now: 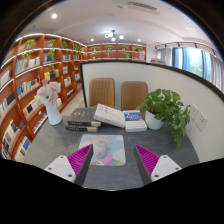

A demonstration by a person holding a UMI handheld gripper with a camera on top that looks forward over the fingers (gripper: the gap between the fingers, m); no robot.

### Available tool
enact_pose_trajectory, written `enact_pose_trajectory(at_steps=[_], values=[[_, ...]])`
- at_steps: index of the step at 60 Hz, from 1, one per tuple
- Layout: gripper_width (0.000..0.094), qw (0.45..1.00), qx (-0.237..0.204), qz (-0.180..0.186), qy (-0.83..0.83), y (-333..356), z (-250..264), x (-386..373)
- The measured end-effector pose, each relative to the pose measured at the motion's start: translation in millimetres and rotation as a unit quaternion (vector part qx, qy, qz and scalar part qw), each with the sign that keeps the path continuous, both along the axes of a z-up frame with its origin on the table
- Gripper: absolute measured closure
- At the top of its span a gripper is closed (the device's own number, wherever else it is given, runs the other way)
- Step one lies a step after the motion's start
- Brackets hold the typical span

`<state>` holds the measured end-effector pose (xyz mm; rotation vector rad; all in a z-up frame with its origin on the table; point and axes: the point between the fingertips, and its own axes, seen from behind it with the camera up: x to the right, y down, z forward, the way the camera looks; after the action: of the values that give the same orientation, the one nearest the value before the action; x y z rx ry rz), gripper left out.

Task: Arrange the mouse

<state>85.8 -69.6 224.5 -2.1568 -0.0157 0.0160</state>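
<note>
Room: a library-like space is seen, with tall wooden bookshelves (40,75) filled with books along the wall to the gripper's left, and bright windows (190,60) to its right.
Partition: a pale divider wall (150,75) is set behind the desk.
Desk: a grey rectangular tabletop (60,140) is stretched ahead of the fingers toward the partition.
Chairs: 2 tan upholstered chair backs (102,92) are seen side by side beyond the far edge of the desk.
Plant: a leafy green potted plant in a white pot (165,108) is placed on the desk's right side, beyond the right finger.
Vase: a white vase holding pale flowers (50,100) is stood on the desk's far left.
Books: a stack of dark books topped by a tilted, light-covered book (95,117) is laid in the middle of the desk, between the vase and the plant; a smaller white book (134,120) is laid just beside it, toward the plant.
Pad: a pastel pink-and-blue rectangular mouse pad (108,150) is laid flat just ahead of the fingers, roughly centred between them.
Mouse: a small white computer mouse (100,150) is rested on the pad's left part, just ahead of the left finger and apart from both.
Gripper: the 2-finger gripper with magenta pads (112,160) is held with its fingers spread wide and nothing is gripped.
</note>
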Motion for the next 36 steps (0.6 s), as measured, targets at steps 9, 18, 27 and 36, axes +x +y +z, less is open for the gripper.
enact_pose_trajectory(at_steps=[9, 18, 27, 36], values=[[0.0124, 1.000, 0.009, -0.002, -0.005, -36, 6, 12], [0.0125, 1.000, 0.016, -0.005, 0.007, -59, 17, 21], [0.0130, 1.000, 0.014, -0.010, 0.010, -76, 19, 26], [0.0132, 1.000, 0.011, -0.013, 0.015, -88, 13, 28]])
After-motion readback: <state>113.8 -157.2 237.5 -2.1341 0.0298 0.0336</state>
